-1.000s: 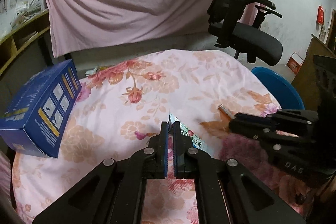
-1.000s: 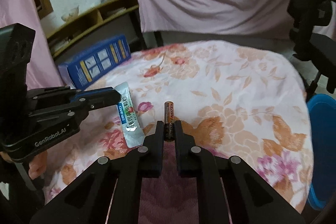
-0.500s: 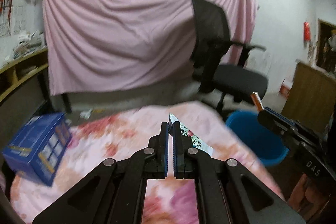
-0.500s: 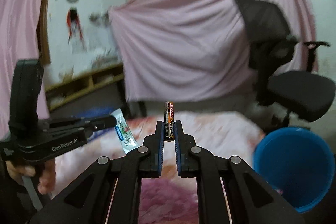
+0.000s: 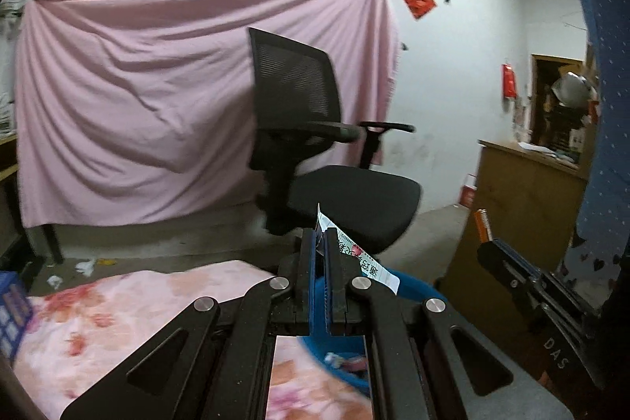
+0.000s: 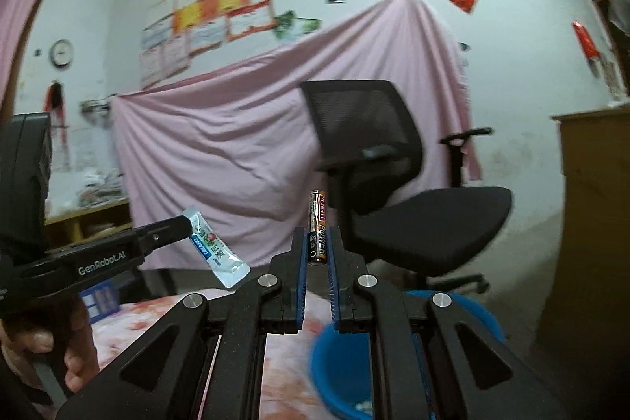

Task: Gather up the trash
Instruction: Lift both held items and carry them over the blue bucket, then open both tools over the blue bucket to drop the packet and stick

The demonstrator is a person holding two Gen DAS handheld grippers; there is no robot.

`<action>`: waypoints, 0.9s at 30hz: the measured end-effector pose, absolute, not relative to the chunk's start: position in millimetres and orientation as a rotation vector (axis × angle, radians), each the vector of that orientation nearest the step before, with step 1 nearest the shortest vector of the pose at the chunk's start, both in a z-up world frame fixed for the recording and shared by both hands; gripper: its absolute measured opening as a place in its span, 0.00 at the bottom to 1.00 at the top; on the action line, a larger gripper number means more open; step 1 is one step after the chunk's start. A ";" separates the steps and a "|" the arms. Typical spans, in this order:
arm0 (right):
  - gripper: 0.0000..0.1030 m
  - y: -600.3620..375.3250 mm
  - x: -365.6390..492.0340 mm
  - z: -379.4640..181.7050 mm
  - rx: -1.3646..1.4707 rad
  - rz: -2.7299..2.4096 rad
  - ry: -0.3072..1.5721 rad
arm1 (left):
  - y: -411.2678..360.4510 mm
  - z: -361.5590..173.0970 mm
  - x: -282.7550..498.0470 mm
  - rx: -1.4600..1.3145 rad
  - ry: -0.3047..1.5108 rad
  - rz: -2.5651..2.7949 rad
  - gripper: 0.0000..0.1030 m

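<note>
My left gripper (image 5: 319, 243) is shut on a small white and blue sachet wrapper (image 5: 356, 256), held up in the air; the wrapper (image 6: 214, 248) hangs from it in the right wrist view. My right gripper (image 6: 317, 241) is shut on a black and orange battery (image 6: 318, 227), held upright; the battery (image 5: 482, 224) shows at the right in the left wrist view. A blue bin (image 6: 346, 365) sits low in front of both grippers, beside the table with the floral cloth (image 5: 118, 306). Some trash lies inside the bin (image 5: 344, 361).
A black office chair (image 5: 315, 152) stands behind the bin. A pink sheet (image 5: 138, 105) hangs at the back. A wooden cabinet (image 5: 523, 199) stands to the right. A blue box (image 5: 12, 309) lies at the table's left edge.
Both grippers have risen from the table and swung right toward the blue bin, still holding the wrapper and the battery.
</note>
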State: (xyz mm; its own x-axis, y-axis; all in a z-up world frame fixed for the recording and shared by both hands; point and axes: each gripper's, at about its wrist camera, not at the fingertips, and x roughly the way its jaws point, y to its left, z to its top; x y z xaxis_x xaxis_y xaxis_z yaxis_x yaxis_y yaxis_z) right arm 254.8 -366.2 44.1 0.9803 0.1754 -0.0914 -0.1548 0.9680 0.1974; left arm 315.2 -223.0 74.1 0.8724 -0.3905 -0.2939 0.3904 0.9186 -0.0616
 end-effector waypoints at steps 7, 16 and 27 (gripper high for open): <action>0.08 -411.3 270.0 26.6 0.277 0.065 0.196 | -273.5 52.0 341.1 0.011 0.376 -0.471 0.02; 0.08 -446.7 293.6 -1.8 0.388 0.025 0.351 | -296.4 15.1 368.8 0.031 0.567 -0.472 0.02; 0.08 -450.8 317.7 -29.7 0.435 0.058 0.510 | -297.9 -8.7 376.7 0.047 0.712 -0.442 0.04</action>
